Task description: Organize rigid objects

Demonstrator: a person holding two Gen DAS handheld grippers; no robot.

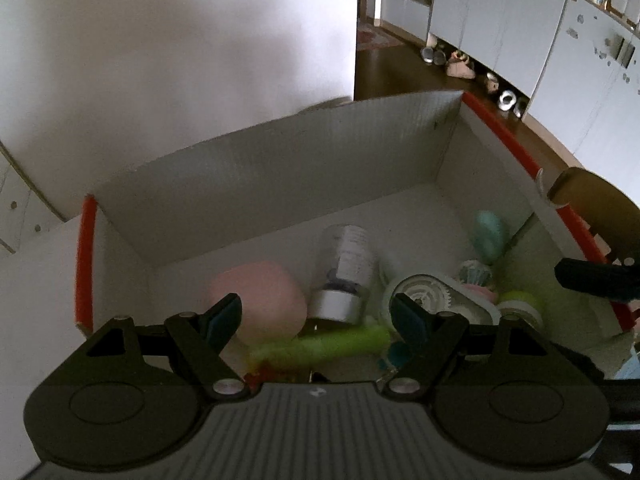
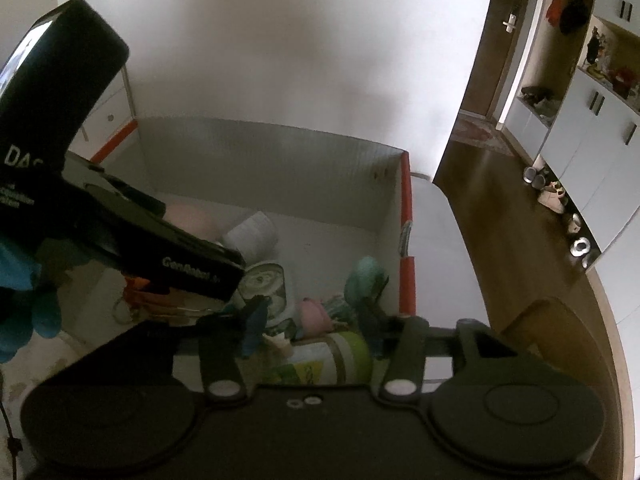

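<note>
Where box [image 1: 280, 160] opens, pink pouch [image 1: 260, 304], clear bottle [image 1: 344, 276], green tube [image 1: 324, 344] w/in.

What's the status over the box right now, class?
Left hand-held gripper open, empty, above pink object. Right hand-held gripper open over green-lidded container. Box cluttered; nothing held.

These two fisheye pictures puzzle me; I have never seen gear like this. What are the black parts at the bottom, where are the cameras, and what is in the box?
No robot here: a person holds a two-finger gripper in each hand, each carrying a camera that looks along its fingers. The left view shows the left gripper, open and empty, above a white box with orange edges. Inside lie a pink lump, a clear bottle, a white round case and a green stick. The right view shows the right gripper, also open and holding nothing, over a green-capped bottle in the same box. The big black shape at its left is the other gripper.
</note>
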